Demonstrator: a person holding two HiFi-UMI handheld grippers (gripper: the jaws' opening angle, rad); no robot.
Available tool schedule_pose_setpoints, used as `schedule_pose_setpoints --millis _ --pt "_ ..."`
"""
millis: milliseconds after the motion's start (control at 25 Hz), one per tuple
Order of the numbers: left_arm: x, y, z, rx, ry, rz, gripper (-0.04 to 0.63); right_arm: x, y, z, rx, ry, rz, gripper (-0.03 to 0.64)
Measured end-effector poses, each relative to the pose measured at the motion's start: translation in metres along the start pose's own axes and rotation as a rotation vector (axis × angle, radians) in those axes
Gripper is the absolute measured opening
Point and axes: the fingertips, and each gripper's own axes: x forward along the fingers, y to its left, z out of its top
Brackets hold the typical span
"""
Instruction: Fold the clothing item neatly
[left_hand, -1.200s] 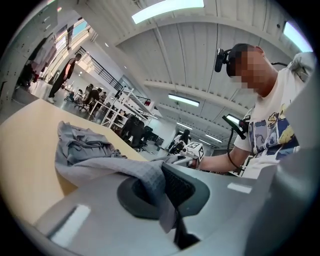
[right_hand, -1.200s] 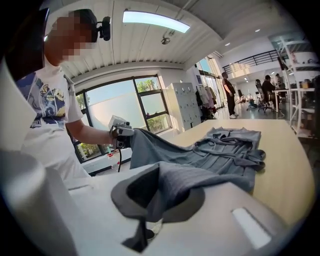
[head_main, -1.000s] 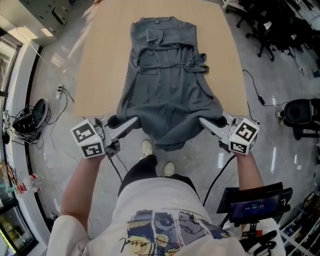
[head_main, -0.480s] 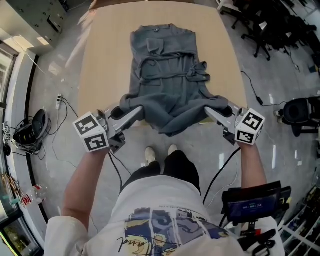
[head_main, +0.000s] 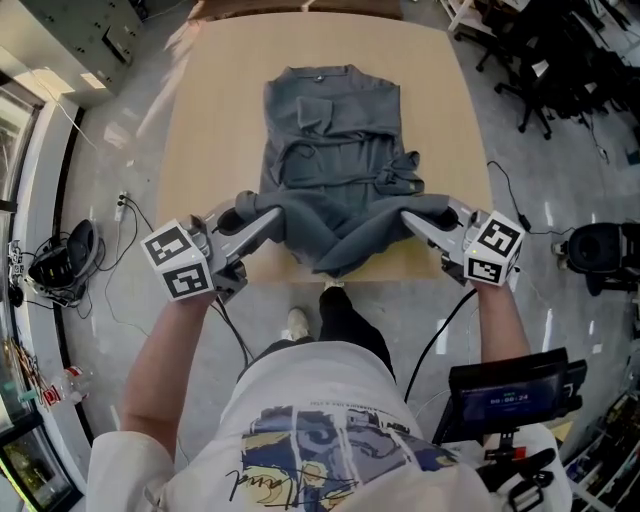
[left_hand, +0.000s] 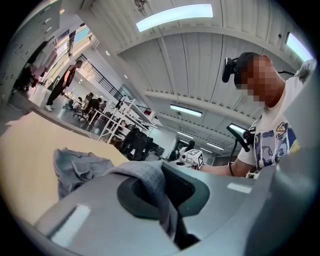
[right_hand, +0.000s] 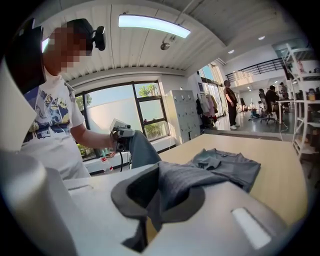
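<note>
A grey dress (head_main: 335, 150) lies lengthwise on the tan table (head_main: 200, 130), collar at the far end. Its near hem is lifted off the table and hangs in a sagging fold between the two grippers. My left gripper (head_main: 268, 217) is shut on the hem's left corner, and grey cloth (left_hand: 150, 185) shows pinched between its jaws. My right gripper (head_main: 412, 218) is shut on the hem's right corner, with cloth (right_hand: 170, 187) bunched between its jaws. In the right gripper view the flat upper part of the dress (right_hand: 227, 165) rests on the table beyond.
The table's near edge (head_main: 400, 275) runs just under the hanging fold. Cables (head_main: 110, 230) lie on the floor to the left. Black office chairs (head_main: 560, 60) stand at the right. A screen on a stand (head_main: 510, 400) sits by my right elbow. People stand far off in the room.
Both grippers have carried the hem away from me and upward, from below the table's near edge to over the table. The hem now overlaps the lower part of the dress.
</note>
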Motion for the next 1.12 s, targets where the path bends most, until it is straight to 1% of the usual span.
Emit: schedule_pose_setpoints --millis 360,640,840,1120 --pt "0.025 0.055 0.033 -0.012 -0.021 0.048 0.012 0.016 -0.066 0.025 -0.008 -0.009 0.036 0.014" --pt "0.042 0.095 0.048 -0.017 -0.020 0.089 0.012 0.026 -0.115 0.035 0.007 -0.019 0.050 0.012" --pt "0.048 0.123 0.057 -0.041 -0.032 0.096 0.012 0.040 -0.142 0.044 0.019 -0.020 0.060 0.014" --pt "0.058 0.167 0.066 -0.057 -0.044 0.128 0.012 0.051 -0.190 0.051 0.053 -0.035 0.050 0.012"
